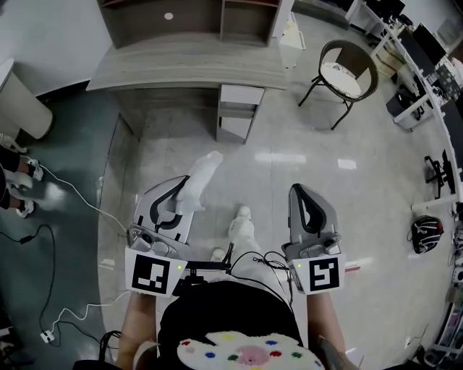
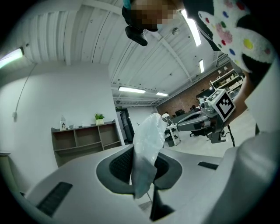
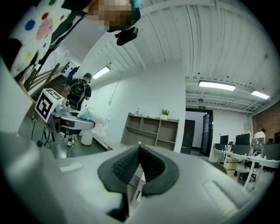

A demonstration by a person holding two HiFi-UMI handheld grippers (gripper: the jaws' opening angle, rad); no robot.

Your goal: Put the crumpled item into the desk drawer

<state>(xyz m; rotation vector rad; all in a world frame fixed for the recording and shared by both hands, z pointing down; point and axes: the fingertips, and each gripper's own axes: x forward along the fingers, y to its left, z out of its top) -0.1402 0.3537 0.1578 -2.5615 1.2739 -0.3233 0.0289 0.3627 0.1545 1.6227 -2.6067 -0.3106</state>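
Crumpled item point(image 1: 203, 172), a pale, translucent piece of thin film, held in the air over the glossy floor point(image 1: 304, 166), well apart from the furniture ahead; in the left gripper view it rises as a tall wrinkled flap point(image 2: 148, 142) out of the jaws, its lower end hanging below the dark ribbed pads point(image 2: 120, 164). Left gripper point(image 1: 179, 198): jaws clamped on the crumpled item, a narrow gap kept between them by the film. Right gripper point(image 1: 303, 191): jaws together with nothing between them, the 2 ribbed pads point(image 3: 124, 164) meeting along 1 line in the right gripper view. The 2 grippers lie side by side, each carrying a marker cube point(image 1: 155, 272) at its near end, and both aim toward the wooden worktop point(image 1: 189, 69) at the top of the head view. Below the right end of the worktop stands a white drawer unit point(image 1: 239, 110), its fronts facing the person. A shelf unit point(image 1: 189, 20) sits on the back of the worktop. A round-seated chair point(image 1: 346, 75) stands to the right of the worktop, and a white cable point(image 1: 76, 194) trails over the darker floor at the left
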